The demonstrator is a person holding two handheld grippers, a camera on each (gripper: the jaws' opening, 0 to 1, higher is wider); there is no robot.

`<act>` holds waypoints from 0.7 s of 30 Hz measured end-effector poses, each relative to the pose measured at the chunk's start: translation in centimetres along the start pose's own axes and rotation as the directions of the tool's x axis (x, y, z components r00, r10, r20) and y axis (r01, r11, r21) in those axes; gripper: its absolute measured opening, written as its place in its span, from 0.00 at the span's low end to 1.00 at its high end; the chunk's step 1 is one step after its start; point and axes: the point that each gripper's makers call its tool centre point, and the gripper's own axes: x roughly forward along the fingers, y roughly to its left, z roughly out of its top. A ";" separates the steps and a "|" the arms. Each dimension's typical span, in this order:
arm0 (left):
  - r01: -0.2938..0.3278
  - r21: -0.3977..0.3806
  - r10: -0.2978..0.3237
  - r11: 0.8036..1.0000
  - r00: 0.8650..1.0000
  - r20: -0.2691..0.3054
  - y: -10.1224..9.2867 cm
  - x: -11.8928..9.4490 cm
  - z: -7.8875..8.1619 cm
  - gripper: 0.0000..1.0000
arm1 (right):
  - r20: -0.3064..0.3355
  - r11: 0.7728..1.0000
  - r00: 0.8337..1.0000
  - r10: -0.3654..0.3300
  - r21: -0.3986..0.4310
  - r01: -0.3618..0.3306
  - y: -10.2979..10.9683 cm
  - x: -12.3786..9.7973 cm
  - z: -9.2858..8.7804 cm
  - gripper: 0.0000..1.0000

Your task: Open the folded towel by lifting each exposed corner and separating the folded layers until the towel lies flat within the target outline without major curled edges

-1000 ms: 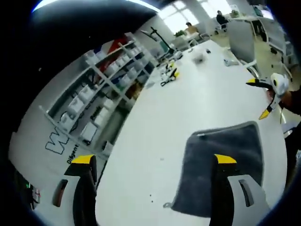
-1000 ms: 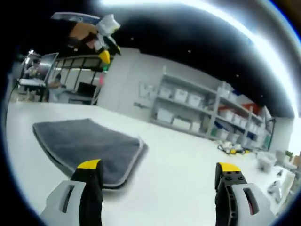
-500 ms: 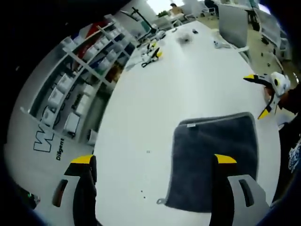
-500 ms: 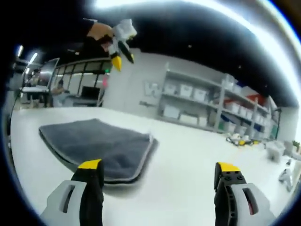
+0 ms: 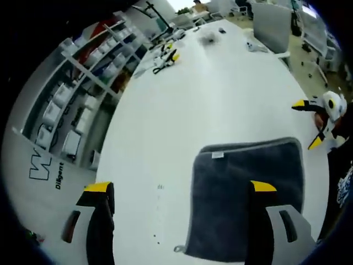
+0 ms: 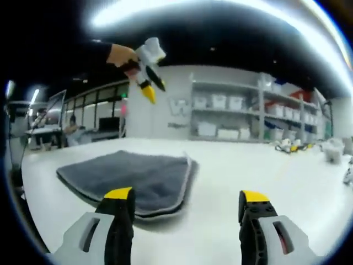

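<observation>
Left gripper view: I've got my left claw (image 5: 179,190) spread wide above the white tabletop (image 5: 220,94), the grey towel (image 5: 248,193) still folded at five o'clock. My right claw (image 5: 311,124) hovers at three, released. Right gripper view: right claw (image 6: 187,201) wide open, towel (image 6: 132,176) at nine, left claw (image 6: 150,85) aloft at eleven.

Surface: I see a long white table (image 5: 220,110), glossy and bare over most of its length.
Near end: a folded grey towel (image 5: 245,199) lies flat on it, close to the edge.
Far end: yellow-and-black tools (image 5: 164,57) and small blurred items I can't identify.
</observation>
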 end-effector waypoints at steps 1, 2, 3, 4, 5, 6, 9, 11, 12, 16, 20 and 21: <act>0.006 -0.003 -0.006 1.000 1.000 -0.002 0.0 0.3 0.0 0.97 | 0.002 1.000 1.000 0.011 0.004 -0.011 0.2 0.0 0.0 0.72; 0.011 -0.003 -0.011 1.000 1.000 -0.002 -0.1 0.6 0.1 0.97 | 0.001 1.000 1.000 0.014 0.010 -0.014 0.3 0.0 0.0 0.71; 0.013 -0.004 -0.013 1.000 1.000 -0.003 -0.1 0.8 0.1 0.97 | 0.002 1.000 1.000 0.015 0.015 -0.015 0.4 0.0 -0.1 0.71; 0.016 -0.007 -0.016 1.000 1.000 -0.007 -0.1 1.1 0.1 0.97 | 0.004 1.000 1.000 0.018 0.022 -0.018 0.4 0.0 -0.2 0.69; 0.019 -0.009 -0.019 1.000 1.000 -0.008 0.0 1.4 0.1 0.96 | 0.004 0.999 1.000 0.025 0.029 -0.025 0.5 0.0 -0.3 0.67; 0.022 -0.008 -0.022 1.000 1.000 -0.010 -0.1 1.6 0.1 0.96 | 0.005 0.999 0.999 0.038 0.035 -0.038 1.2 0.0 -0.2 0.64; 0.030 -0.006 -0.030 1.000 0.999 -0.011 -0.1 2.2 -0.2 0.94 | -0.002 0.991 0.995 0.097 0.090 -0.096 2.9 0.3 -0.3 0.64; 0.033 -0.010 -0.033 0.999 0.999 -0.010 -0.1 2.7 -0.3 0.93 | -0.005 0.989 0.994 0.108 0.107 -0.107 3.1 0.7 -0.3 0.66; 0.035 -0.014 -0.035 0.999 0.999 -0.011 -0.1 3.0 -0.4 0.92 | -0.006 0.987 0.994 0.112 0.119 -0.110 3.2 0.8 -0.3 0.65; 0.047 -0.014 -0.048 0.999 0.999 -0.012 -0.5 4.5 -0.6 0.89 | -0.006 0.971 0.989 0.146 0.195 -0.142 4.3 0.6 -0.4 0.59; 0.069 -0.011 -0.069 0.998 0.998 -0.005 -1.1 5.7 -0.5 0.89 | -0.005 0.969 0.991 0.131 0.213 -0.127 3.9 0.5 -0.5 0.55; 0.072 -0.010 -0.072 0.997 0.997 -0.004 -1.2 5.9 -0.5 0.88 | -0.007 0.969 0.991 0.130 0.214 -0.125 4.0 0.5 -0.5 0.55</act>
